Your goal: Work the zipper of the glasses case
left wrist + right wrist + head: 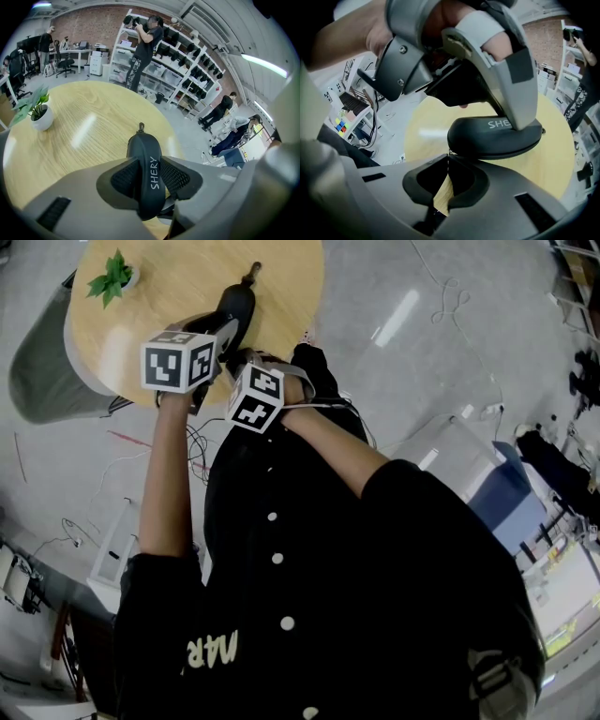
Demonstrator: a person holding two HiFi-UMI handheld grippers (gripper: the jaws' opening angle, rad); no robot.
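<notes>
**Case clamped in your left claw, right claw pinched shut at its seam**

The black glasses case [146, 159] looks zipped shut, so what is inside stays hidden. It sits over the round wooden table [84, 136], near the edge closest to you. Whether its underside touches the wood cannot be told. Across the table a small white pot [42, 121] holds a green plant [35, 101], well apart from the case.

Your left gripper [150, 177] stands partly open, with its ribbed pads [124, 178] pressing on both long sides of the case. The case stands on edge between them, its white lettering facing up.

Your right gripper [449, 157] has its jaws drawn together, and the tips meet right against the case's lower seam. A tiny glint shows at that point. It is too small to say whether a zipper tab is nipped there.

From your head view, both marker cubes [178, 360] cover the jaws, and only the far end of the case shows. A small knob [141, 125] sticks out at that end.
</notes>
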